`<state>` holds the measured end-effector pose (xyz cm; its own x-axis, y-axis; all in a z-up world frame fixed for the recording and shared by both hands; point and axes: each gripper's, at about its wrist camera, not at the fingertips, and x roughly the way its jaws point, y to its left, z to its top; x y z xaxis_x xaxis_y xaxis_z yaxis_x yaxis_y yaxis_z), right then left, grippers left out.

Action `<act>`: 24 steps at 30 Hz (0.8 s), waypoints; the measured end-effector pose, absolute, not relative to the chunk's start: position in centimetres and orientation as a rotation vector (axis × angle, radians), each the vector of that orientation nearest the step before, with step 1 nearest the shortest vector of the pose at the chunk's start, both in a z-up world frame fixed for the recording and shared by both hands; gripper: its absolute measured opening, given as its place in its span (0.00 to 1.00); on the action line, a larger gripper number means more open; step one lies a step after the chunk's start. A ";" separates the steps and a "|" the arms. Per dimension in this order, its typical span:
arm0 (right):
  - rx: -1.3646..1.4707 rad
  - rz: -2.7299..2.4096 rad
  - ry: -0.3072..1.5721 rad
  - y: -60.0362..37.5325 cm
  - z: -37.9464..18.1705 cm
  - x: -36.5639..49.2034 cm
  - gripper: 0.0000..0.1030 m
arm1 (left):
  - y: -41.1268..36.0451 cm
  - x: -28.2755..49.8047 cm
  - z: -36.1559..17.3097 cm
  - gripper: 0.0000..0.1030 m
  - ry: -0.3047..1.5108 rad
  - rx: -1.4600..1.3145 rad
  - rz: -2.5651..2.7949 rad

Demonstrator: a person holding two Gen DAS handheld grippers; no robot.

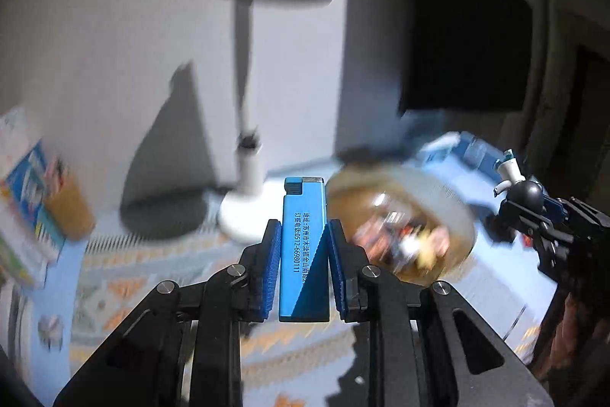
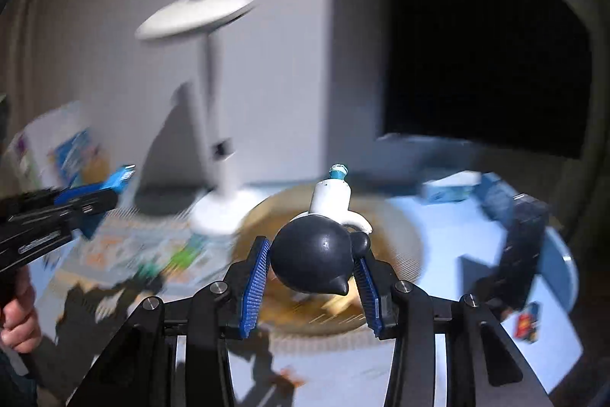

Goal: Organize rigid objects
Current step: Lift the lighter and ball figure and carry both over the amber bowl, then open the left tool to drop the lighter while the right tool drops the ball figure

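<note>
My left gripper (image 1: 304, 235) is shut on a blue lighter (image 1: 303, 250) with printed text, held upright above the table. The lighter also shows at the left of the right wrist view (image 2: 120, 180). My right gripper (image 2: 310, 254) is shut on a black and white penguin-like figurine (image 2: 320, 254) with a teal tip, held over a round woven basket (image 2: 389, 239). The figurine also shows at the right of the left wrist view (image 1: 522, 187). The basket (image 1: 453, 212) holds several small items and lies just right of the lighter. Both views are blurred.
A white desk lamp (image 1: 248, 205) stands behind the basket. A dark monitor (image 1: 457, 37) is at the back right. Boxes and a yellow cup (image 1: 65, 208) stand at the left. A patterned mat (image 1: 126, 288) covers the blue table; small boxes (image 2: 450, 191) lie at the right.
</note>
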<state>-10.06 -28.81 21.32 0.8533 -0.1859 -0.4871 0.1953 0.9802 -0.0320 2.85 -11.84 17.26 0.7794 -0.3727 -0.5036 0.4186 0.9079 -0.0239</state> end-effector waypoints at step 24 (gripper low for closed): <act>0.116 -0.296 0.832 -39.0 10.9 -0.1 0.41 | -26.3 13.8 4.9 0.20 0.846 0.104 -0.516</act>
<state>-0.05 -39.03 10.88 0.6350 -0.2129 -0.7426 0.3034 0.9528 -0.0136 13.84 -26.29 4.92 0.5480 -0.3943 -0.7377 0.4753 0.8725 -0.1133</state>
